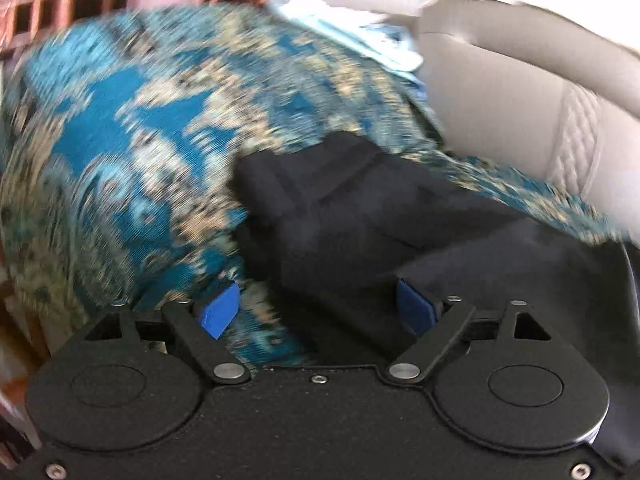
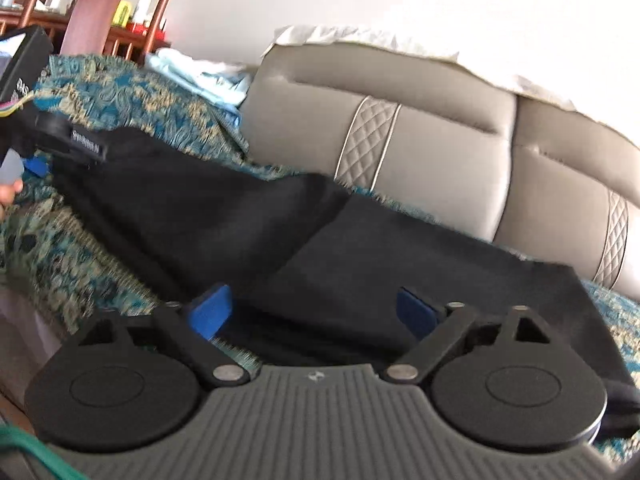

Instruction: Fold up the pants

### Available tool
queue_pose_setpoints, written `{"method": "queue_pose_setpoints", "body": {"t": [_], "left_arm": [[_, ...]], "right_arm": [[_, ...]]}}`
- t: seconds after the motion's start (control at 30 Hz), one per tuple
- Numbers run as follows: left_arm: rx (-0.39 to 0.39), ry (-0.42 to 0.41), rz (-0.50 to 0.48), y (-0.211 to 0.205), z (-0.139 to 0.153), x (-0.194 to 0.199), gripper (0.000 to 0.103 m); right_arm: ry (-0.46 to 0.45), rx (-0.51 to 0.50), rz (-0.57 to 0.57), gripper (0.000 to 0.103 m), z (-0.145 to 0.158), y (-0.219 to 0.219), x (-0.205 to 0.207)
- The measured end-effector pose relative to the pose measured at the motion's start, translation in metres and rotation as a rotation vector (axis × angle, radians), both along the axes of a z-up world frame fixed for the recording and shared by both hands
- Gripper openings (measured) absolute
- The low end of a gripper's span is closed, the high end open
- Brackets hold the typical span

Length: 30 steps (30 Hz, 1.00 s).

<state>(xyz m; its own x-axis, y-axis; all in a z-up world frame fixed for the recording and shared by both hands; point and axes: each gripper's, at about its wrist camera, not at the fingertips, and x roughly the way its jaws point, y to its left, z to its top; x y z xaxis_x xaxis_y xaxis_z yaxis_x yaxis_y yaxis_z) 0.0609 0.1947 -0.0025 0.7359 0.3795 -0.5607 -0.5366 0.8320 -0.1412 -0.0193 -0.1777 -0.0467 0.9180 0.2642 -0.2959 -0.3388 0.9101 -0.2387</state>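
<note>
Black pants (image 1: 360, 216) lie partly folded on a blue and beige patterned cover (image 1: 120, 152). In the left wrist view my left gripper (image 1: 318, 310) hovers at the near edge of the pants. Its blue pads (image 1: 220, 312) stand wide apart, open, and grip nothing. In the right wrist view the pants (image 2: 240, 232) stretch from upper left to lower right across the seat. My right gripper (image 2: 314, 312) is open over their near edge, its pads (image 2: 416, 314) not pressing the cloth. The left gripper (image 2: 36, 164) shows at the far left by the pants' upper end.
A grey leather sofa backrest (image 2: 420, 128) with quilted stripes runs behind the pants, with white cloth (image 2: 360, 38) on top of it. Pale blue fabric (image 2: 200, 76) is piled at the far end of the cover. Wooden furniture with bottles (image 2: 128, 12) stands beyond.
</note>
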Motion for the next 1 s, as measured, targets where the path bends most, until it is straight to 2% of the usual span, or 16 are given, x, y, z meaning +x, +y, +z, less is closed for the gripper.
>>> {"method": "queue_pose_setpoints", "body": {"t": [0.07,0.2,0.33,0.43,0.53,0.67,0.87,0.9,0.93,0.97,1.0], "left_arm": [[-0.008,-0.001,0.021,0.007,0.000,-0.002,0.086],[0.017,0.003,0.014,0.007,-0.002,-0.003,0.086],[0.028,-0.001,0.014,0.005,-0.003,-0.003,0.086],[0.027,0.000,0.015,0.004,-0.003,-0.004,0.086],[0.028,-0.002,0.016,0.003,-0.003,-0.006,0.086],[0.027,-0.005,0.018,0.003,-0.003,-0.005,0.086],[0.004,-0.016,0.018,0.003,-0.002,-0.006,0.084],[0.000,-0.020,0.021,0.003,-0.002,-0.007,0.084],[-0.004,-0.026,0.023,0.002,-0.001,-0.007,0.084],[-0.010,-0.033,0.024,0.002,-0.001,-0.008,0.084],[-0.018,-0.042,0.022,0.002,0.000,-0.009,0.084]], "right_arm": [[0.031,0.052,-0.008,0.086,0.001,-0.002,0.003],[0.077,0.122,-0.023,0.054,0.006,-0.003,0.016],[0.044,0.051,-0.036,0.036,0.002,0.009,0.015],[0.040,0.047,-0.040,0.026,0.002,0.015,0.014],[0.059,0.105,-0.053,0.013,0.007,0.015,0.019],[0.097,0.177,-0.029,0.011,0.015,0.018,0.026],[0.056,0.174,-0.061,0.012,0.016,0.013,0.025],[0.047,0.160,-0.060,0.028,0.016,0.012,0.024],[0.030,0.145,-0.052,0.055,0.016,0.010,0.021],[0.023,0.136,-0.032,0.069,0.017,0.008,0.018],[0.014,0.128,-0.018,0.088,0.018,0.006,0.014]]}}
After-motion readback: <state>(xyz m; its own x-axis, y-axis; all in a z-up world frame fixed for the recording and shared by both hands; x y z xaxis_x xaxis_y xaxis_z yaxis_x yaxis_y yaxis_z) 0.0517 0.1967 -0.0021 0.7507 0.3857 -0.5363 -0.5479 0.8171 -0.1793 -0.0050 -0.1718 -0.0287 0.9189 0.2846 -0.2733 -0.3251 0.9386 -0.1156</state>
